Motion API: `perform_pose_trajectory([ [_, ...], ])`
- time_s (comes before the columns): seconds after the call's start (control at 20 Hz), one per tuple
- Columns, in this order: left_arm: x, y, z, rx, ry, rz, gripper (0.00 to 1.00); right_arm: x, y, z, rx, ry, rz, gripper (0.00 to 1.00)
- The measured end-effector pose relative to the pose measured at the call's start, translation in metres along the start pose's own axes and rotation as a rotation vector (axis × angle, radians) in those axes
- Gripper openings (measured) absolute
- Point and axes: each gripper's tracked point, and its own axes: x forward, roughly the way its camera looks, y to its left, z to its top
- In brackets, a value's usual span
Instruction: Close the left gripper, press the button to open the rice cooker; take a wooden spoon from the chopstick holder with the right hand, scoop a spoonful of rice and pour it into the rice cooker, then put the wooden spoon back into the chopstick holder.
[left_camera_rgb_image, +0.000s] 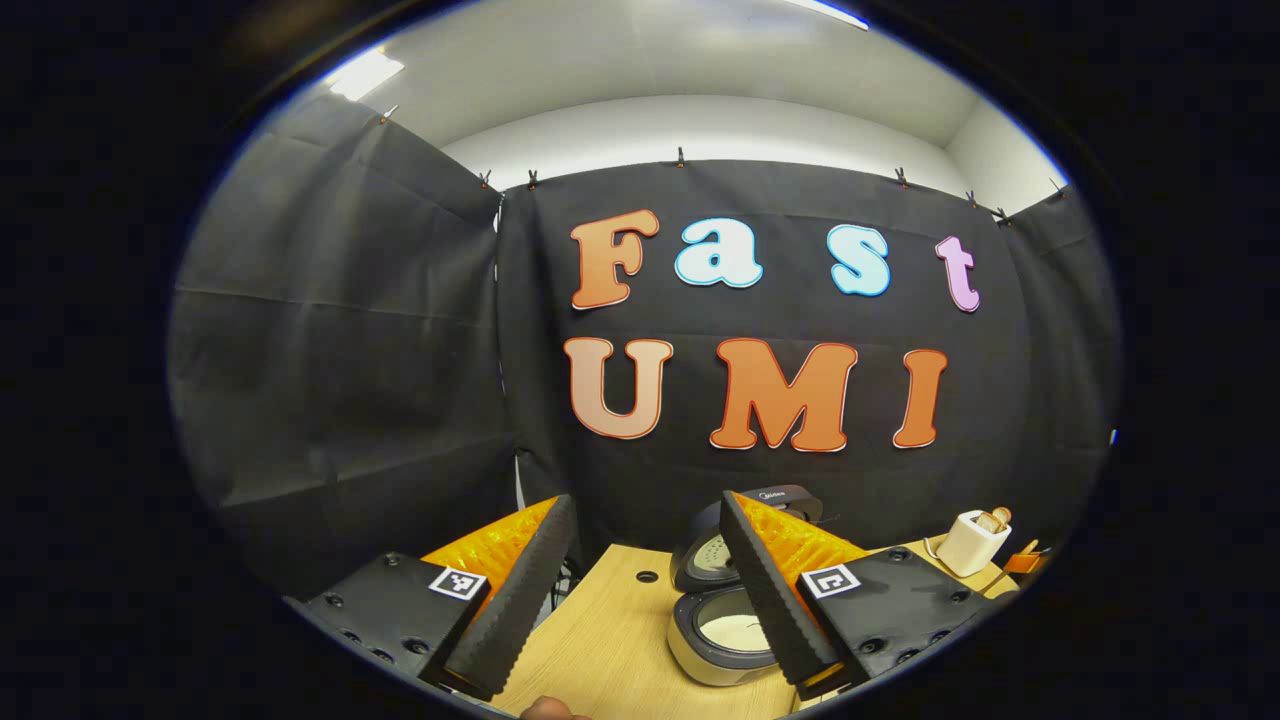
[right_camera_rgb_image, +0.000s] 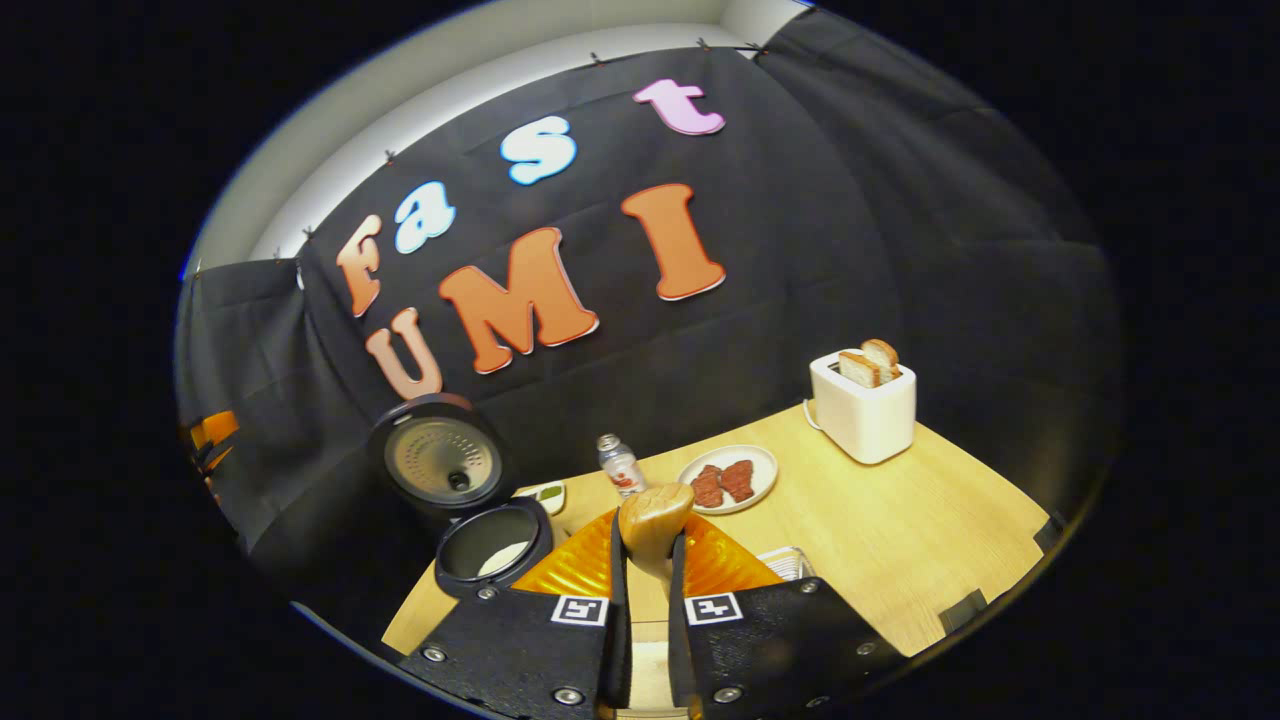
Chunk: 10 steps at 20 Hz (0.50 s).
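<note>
Right gripper (right_camera_rgb_image: 648, 600): your jaws sit narrow at bottom centre of the right gripper view, clamped on the light wooden spoon (right_camera_rgb_image: 653, 525), bowl end poking up between them.
Left gripper (left_camera_rgb_image: 650, 590): your jaws stand wide apart at the bottom of the left gripper view, holding nothing.
Rice cooker (right_camera_rgb_image: 490, 545): the round dark cooker lies lower left of the spoon, lid (right_camera_rgb_image: 440, 462) raised, white rice inside.
Table (right_camera_rgb_image: 900, 540): pale wood, carrying a white toaster (right_camera_rgb_image: 865, 410) at right and a plate of red pieces (right_camera_rgb_image: 728, 478) behind the spoon.

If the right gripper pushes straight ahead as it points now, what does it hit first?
Probably the small bottle just past the wooden spoon held by the right gripper; depth is unclear.
</note>
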Motion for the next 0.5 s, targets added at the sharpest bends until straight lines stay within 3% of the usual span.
perform_pose_trajectory([
  [0.15, 0.003, 0.007, -0.001, 0.003, 0.002, -0.021, 0.99, -0.005, 0.023, -0.037, -0.089, 0.062, 0.007, 0.14],
  [0.5, 0.005, 0.019, -0.007, 0.048, 0.013, -0.057, 0.98, 0.003, 0.013, -0.115, -0.227, 0.186, -0.157, 0.14],
])
